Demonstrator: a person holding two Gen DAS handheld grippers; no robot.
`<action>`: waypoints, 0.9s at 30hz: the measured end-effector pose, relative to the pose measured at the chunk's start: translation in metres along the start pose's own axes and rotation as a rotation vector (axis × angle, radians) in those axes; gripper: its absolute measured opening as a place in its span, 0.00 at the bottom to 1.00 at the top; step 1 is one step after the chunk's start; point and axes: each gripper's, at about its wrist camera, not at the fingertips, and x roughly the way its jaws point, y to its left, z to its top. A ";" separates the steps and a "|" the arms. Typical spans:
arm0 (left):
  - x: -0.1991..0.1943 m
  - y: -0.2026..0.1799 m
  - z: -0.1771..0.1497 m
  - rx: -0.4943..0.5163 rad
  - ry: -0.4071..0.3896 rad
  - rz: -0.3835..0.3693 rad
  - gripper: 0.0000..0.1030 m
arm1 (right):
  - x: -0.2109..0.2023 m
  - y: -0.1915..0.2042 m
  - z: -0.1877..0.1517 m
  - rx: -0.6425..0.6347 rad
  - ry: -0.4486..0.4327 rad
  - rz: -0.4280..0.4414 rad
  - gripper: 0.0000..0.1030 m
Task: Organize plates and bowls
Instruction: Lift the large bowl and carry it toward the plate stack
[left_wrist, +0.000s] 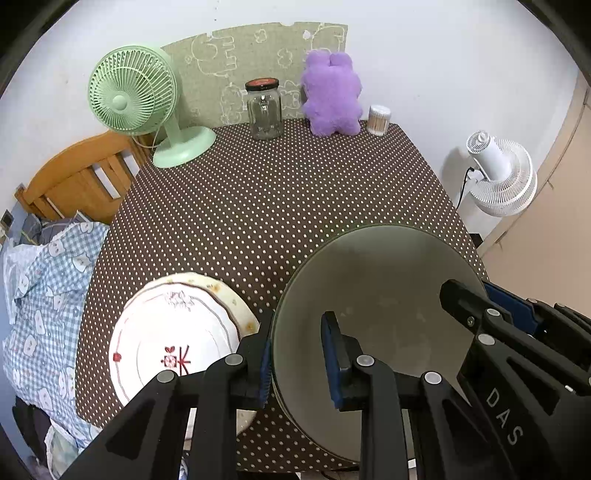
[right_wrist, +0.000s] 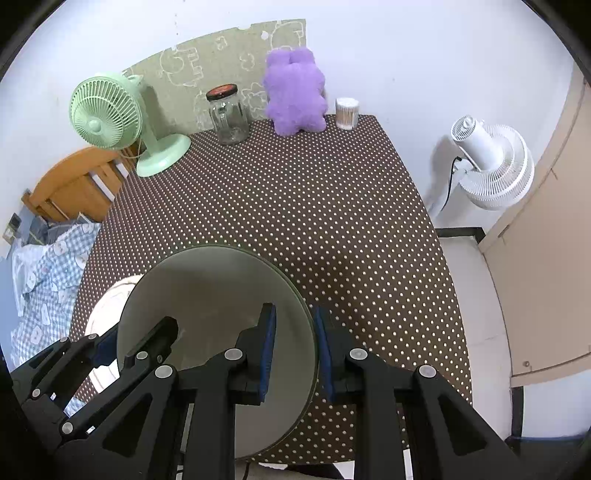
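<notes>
A large grey-green bowl (left_wrist: 373, 295) is at the near edge of the dotted table (left_wrist: 280, 192); I cannot tell if it rests on the cloth. My left gripper (left_wrist: 295, 354) straddles its left rim, one finger inside, one outside, with a gap to the inner pad. My right gripper (right_wrist: 293, 350) straddles the right rim of the bowl (right_wrist: 207, 291) the same way. It also shows in the left wrist view (left_wrist: 480, 314). A stack of white patterned plates (left_wrist: 173, 332) lies left of the bowl, partly hidden in the right wrist view (right_wrist: 107, 306).
At the table's far edge stand a green desk fan (left_wrist: 136, 99), a glass jar (left_wrist: 264, 109), a purple plush toy (left_wrist: 330, 94) and a cotton swab box (left_wrist: 378, 120). A wooden chair (left_wrist: 77, 177) and checked bedding (left_wrist: 48, 295) are left. A white fan (left_wrist: 502, 173) stands right.
</notes>
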 end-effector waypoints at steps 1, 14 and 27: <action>0.001 -0.002 -0.002 0.000 0.004 0.002 0.21 | 0.001 -0.001 -0.003 -0.001 0.004 0.001 0.24; 0.020 -0.010 -0.017 -0.009 0.059 0.041 0.21 | 0.024 -0.006 -0.021 -0.004 0.068 0.014 0.24; 0.039 -0.001 -0.022 -0.030 0.106 0.052 0.21 | 0.049 0.000 -0.020 -0.036 0.118 0.016 0.24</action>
